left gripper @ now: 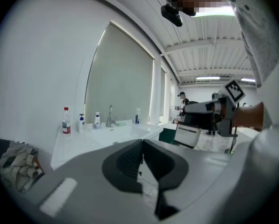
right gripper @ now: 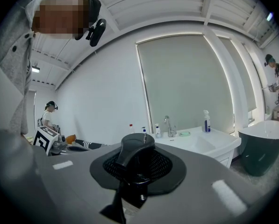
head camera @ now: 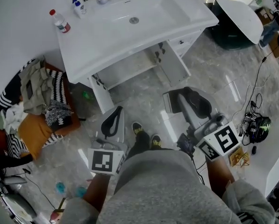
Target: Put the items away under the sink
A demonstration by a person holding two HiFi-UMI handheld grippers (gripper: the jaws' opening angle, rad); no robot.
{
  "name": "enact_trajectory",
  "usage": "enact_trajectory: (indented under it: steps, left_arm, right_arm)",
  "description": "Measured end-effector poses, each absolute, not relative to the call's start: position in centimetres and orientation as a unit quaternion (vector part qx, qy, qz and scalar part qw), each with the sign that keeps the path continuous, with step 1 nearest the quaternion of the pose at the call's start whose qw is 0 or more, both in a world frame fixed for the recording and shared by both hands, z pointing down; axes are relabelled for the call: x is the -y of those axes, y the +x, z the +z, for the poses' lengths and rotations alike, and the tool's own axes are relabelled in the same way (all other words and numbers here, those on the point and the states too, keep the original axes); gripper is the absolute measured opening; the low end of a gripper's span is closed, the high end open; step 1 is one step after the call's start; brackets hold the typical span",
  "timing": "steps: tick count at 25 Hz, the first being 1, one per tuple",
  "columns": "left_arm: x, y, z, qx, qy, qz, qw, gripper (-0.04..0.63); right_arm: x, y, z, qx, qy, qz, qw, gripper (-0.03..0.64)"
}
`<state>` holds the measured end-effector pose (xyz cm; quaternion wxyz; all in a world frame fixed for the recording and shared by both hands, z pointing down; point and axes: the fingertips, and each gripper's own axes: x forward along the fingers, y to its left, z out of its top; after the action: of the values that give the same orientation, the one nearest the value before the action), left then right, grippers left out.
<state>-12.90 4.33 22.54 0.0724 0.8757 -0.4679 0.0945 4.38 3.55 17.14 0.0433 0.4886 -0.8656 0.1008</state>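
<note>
I stand in front of a white sink vanity (head camera: 130, 36) whose cabinet (head camera: 130, 68) below has both doors (head camera: 173, 63) swung open. On the sink top stand a red-capped water bottle (head camera: 60, 21), two pump bottles (head camera: 78, 7) and a blue spray bottle (right gripper: 206, 121). My left gripper (head camera: 117, 112) (left gripper: 140, 146) hovers over the floor short of the cabinet, fingertips touching, nothing between them. My right gripper (head camera: 195, 102) (right gripper: 137, 149) is level with it to the right, closed around a smooth black rounded object (right gripper: 135, 146) that I cannot identify.
A pile of clothes and striped fabric (head camera: 41, 97) lies on the floor left of the vanity. A dark tub with a white rim (head camera: 239, 20) stands at the right. Cables and a dark helmet-like item (head camera: 256, 125) lie by a white table edge (head camera: 275, 157). Other people stand in the background.
</note>
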Motion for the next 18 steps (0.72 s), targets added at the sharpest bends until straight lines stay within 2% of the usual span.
enact_trajectory:
  steps: [18]
  left_arm:
    - [-0.1, -15.8, 22.7, 0.457, 0.883, 0.077, 0.078, 0.012]
  right_arm:
    - [-0.1, 1.0, 16.9, 0.86, 0.499, 0.096, 0.046, 0.081]
